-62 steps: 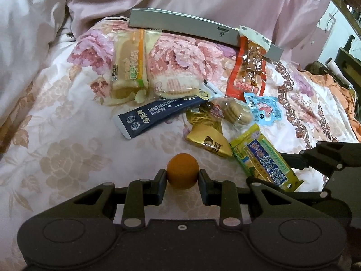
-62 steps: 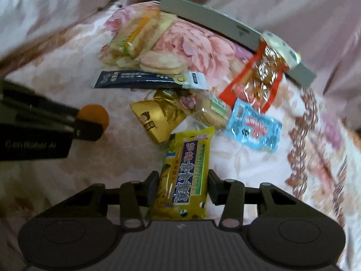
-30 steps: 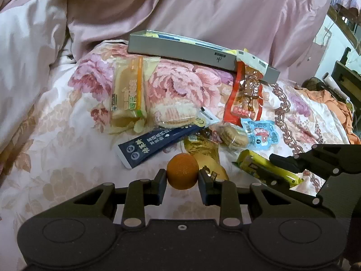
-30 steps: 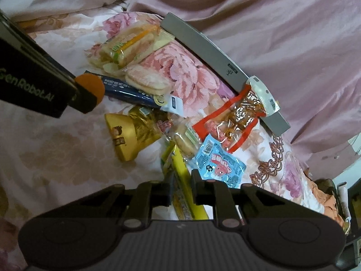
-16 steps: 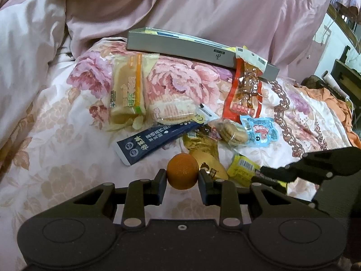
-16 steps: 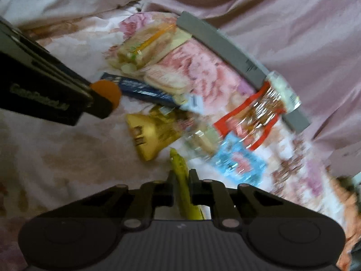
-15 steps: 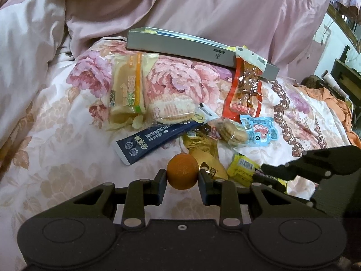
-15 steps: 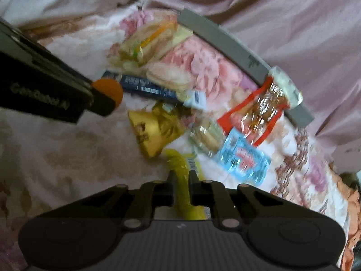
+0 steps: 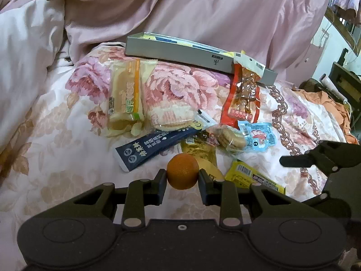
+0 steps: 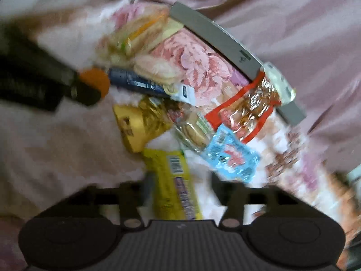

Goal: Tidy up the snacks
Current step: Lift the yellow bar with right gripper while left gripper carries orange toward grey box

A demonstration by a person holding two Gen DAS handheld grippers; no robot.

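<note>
Gripping a small orange fruit (image 9: 183,171), the left gripper (image 9: 182,179) had its fingers (image 9: 160,180) clamped on both sides of it above the floral bedspread (image 9: 56,149). The right gripper (image 10: 179,187) was opening, its fingers spread apart around the yellow snack packet (image 10: 174,185), which lay flat on the bed. Just beyond lay a gold foil packet (image 10: 137,124), a blue pouch (image 10: 230,158), a navy stick pack (image 9: 153,146) and a red packet (image 9: 244,97). Farthest back stood a grey box (image 9: 180,54).
</note>
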